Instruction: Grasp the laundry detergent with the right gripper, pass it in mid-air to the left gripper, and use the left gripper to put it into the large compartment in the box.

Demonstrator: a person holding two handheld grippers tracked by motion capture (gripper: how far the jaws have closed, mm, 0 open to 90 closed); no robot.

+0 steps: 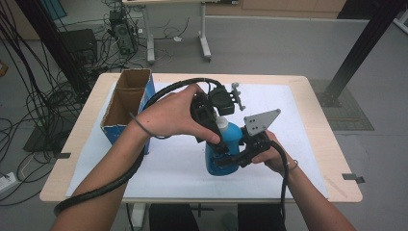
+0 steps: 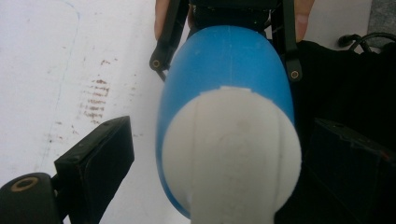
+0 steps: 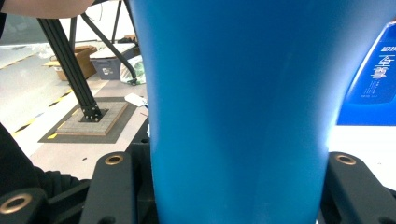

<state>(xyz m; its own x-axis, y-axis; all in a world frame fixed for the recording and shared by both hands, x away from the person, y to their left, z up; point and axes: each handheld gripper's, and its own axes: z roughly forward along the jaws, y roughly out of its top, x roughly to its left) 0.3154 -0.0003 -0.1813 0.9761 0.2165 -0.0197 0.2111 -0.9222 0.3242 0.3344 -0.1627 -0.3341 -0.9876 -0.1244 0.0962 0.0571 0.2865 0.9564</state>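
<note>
A blue cardboard box (image 1: 126,107) with two open brown compartments stands at the far left of the white sheet (image 1: 298,139) that covers the wooden table (image 1: 317,108). On the grey floor beyond, cables (image 1: 33,96) lie tangled at the left, and a black frame post (image 1: 358,50) rises at the far right.

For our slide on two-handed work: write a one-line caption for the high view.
Right claw clamps a blue bottle upright on the white mat while the left claw reaches its white cap.
</note>
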